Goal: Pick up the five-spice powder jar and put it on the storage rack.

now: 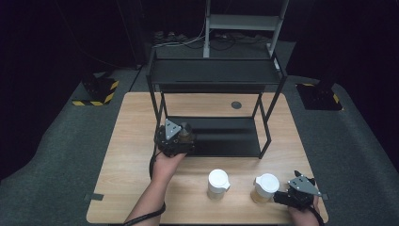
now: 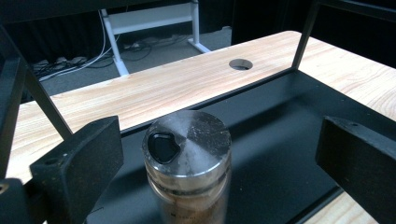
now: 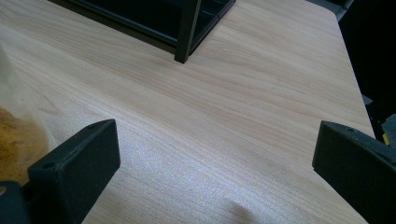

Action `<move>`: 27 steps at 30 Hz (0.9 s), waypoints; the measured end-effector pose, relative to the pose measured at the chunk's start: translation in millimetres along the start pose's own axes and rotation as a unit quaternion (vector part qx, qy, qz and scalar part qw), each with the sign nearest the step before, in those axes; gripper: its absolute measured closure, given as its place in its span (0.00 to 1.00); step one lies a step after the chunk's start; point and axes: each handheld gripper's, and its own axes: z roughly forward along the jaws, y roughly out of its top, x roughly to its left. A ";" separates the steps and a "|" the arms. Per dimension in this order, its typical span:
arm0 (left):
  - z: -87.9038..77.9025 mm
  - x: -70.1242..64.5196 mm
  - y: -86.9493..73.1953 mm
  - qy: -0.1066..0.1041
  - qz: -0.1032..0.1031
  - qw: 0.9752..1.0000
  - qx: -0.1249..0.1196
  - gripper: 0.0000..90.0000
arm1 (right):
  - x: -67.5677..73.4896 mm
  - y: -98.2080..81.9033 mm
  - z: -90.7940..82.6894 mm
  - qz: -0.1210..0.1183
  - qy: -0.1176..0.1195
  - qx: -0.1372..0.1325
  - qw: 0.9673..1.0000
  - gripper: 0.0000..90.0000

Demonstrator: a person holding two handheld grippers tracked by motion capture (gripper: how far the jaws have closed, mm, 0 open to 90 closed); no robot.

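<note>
A glass jar point(image 2: 187, 149) with a brushed metal lid and brown contents stands on the lower shelf point(image 2: 285, 140) of a black two-tier rack point(image 1: 214, 73). My left gripper point(image 2: 219, 135) is open around it, one jaw on each side with a gap to the jar. In the high view the same jar point(image 1: 187, 133) sits at the shelf's front left corner. At the table's front right, my right gripper point(image 3: 217, 140) hovers open over bare wood with nothing between its jaws. A white-lidded jar point(image 1: 265, 187) of amber powder stands just left of it.
A second white-lidded jar point(image 1: 218, 182) stands on the wooden table point(image 1: 131, 155) in front of the rack. The rack's front right leg point(image 3: 186, 32) rises ahead of the right gripper. A round cable hole point(image 1: 236, 105) lies behind the rack.
</note>
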 end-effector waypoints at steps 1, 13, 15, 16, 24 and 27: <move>-1.6 -0.3 -0.9 0.000 -0.002 1.000 -0.002 0.02 | -0.1 -0.1 0.0 0.000 0.000 0.000 1.000 0.00; -23.1 -5.2 -4.5 -0.015 0.005 1.000 -0.016 0.01 | -0.3 -0.1 0.0 0.000 0.000 0.000 1.000 0.00; -27.2 -7.7 -3.8 -0.012 0.010 1.000 -0.015 0.01 | 0.0 -0.1 -0.1 0.000 0.000 0.000 1.000 0.00; -29.8 -9.2 -4.1 -0.011 0.011 1.000 -0.017 0.01 | 0.0 -0.1 -0.1 0.000 0.000 0.000 1.000 0.00; -46.0 -15.2 -7.9 -0.007 0.017 1.000 -0.020 0.00 | 0.0 -0.1 -0.1 0.000 0.000 0.000 1.000 0.00; -52.4 -17.3 -11.9 -0.005 0.021 1.000 -0.022 0.00 | 0.4 0.0 0.0 -0.001 0.000 0.000 1.000 0.00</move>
